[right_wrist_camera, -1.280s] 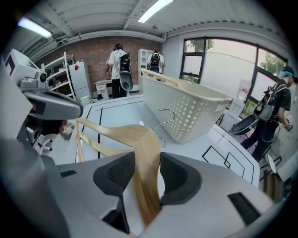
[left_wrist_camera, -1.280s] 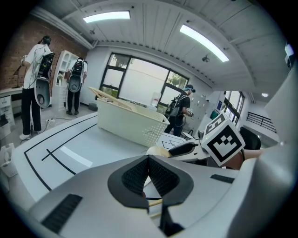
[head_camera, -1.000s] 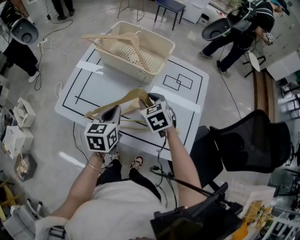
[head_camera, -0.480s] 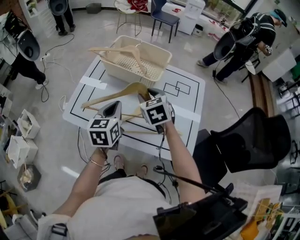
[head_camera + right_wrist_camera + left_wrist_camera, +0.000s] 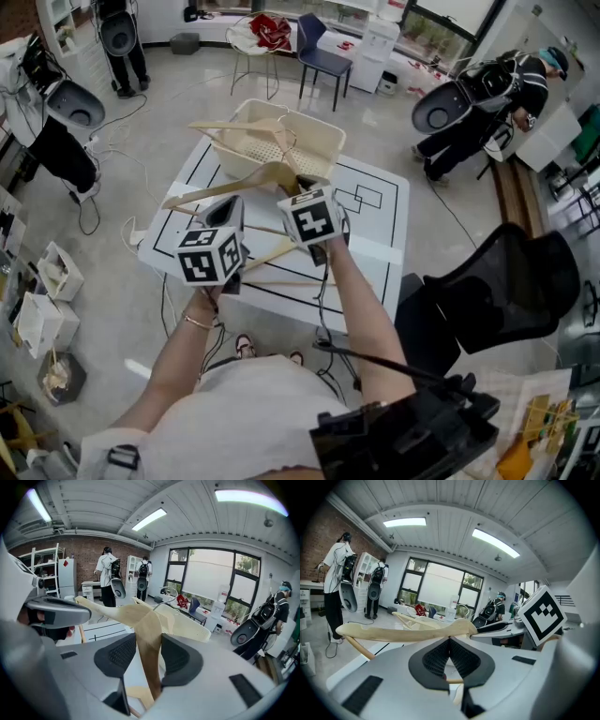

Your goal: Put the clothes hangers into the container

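Table point(image 5: 375, 234), white with black lines, carried the cream container point(image 5: 322, 142) at its far end, one pale wooden hanger point(image 5: 232, 126) already lying across its rim. Nearer, raised over the tabletop, the held hanger point(image 5: 140, 620) ran up between the jaws of the right gripper point(image 5: 146, 657), and they were clamped on one arm just below the neck! Smooth light wood, broad and curved, swept away towards the container. Beside it the left gripper point(image 5: 450, 645) had its jaws pressed together on nothing, the held hanger's other arm crossing just past their tips.
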Available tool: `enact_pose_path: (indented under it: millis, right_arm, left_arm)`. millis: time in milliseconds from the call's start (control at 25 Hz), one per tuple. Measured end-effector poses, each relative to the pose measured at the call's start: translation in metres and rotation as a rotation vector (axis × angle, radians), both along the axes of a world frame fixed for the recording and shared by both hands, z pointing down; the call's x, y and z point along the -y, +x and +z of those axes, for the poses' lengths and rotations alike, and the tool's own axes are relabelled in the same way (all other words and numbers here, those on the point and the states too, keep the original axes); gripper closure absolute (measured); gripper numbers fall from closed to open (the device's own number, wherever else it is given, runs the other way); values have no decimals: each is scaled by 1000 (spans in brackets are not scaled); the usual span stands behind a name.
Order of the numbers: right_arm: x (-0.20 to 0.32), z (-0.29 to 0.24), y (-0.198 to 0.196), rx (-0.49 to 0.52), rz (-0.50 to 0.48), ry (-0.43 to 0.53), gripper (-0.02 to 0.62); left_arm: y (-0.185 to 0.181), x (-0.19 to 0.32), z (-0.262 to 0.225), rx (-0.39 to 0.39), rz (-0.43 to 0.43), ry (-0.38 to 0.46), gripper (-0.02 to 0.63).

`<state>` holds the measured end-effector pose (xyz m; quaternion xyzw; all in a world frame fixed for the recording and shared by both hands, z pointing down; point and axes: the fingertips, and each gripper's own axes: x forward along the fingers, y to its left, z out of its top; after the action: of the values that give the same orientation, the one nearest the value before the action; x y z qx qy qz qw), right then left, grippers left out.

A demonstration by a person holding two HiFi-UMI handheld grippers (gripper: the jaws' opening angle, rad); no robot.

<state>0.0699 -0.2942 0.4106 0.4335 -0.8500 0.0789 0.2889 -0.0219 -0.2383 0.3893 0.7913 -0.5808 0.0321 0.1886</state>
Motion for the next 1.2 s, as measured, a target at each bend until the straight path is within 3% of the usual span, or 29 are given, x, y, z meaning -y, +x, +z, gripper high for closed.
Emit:
enact_pose_path:
  millis: [320, 520, 960, 1200]
  right_arm:
    - [31, -39, -34, -2, 62, 47, 419]
    - [49, -57, -52, 47, 110, 64, 419]
    - [91, -71, -46, 48, 130, 102, 419]
    - [128, -79, -48, 91, 122, 89, 419]
  left_arm:
    - [-35, 34, -39, 23, 48, 76, 606]
    - [-51, 56, -54, 19, 77, 101, 606]
    - [-45, 102, -54, -13, 78, 104, 606]
    - [-37, 137, -67, 17, 74, 126, 606]
